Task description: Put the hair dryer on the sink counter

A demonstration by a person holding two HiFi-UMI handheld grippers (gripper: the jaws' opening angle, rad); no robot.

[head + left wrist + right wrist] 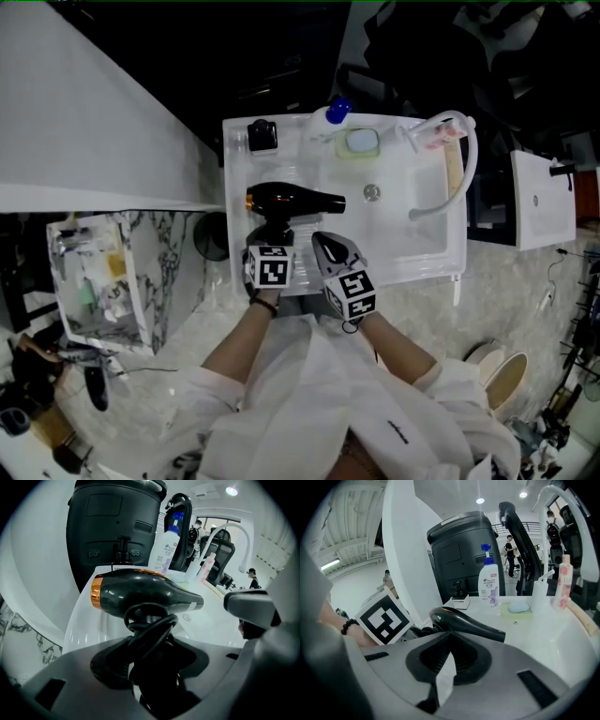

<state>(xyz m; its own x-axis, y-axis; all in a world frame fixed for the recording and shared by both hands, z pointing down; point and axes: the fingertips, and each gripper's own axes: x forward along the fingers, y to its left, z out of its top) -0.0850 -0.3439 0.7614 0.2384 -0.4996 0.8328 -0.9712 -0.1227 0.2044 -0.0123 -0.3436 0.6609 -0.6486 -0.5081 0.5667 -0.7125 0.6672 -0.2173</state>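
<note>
A black hair dryer (pixel 292 200) with a copper rear ring lies level over the left side of the white sink counter (pixel 238 178), nozzle toward the basin. In the left gripper view its body (pixel 140 592) sits just ahead. Its handle and looped black cord run down between the jaws. My left gripper (pixel 269 246) (pixel 150 641) is shut on that handle from the near side. Whether the dryer touches the counter I cannot tell. My right gripper (pixel 330 247) (pixel 449 633) hovers close to the right of the left one, jaws together with nothing in them. The dryer (pixel 464 623) shows just beyond its tips.
At the counter's back stand a small black box (pixel 262 135), a white pump bottle with a blue cap (pixel 333 112) and a soap on a green dish (pixel 362 142). A white curved faucet (pixel 457 164) arches over the basin with its drain (pixel 372 193).
</note>
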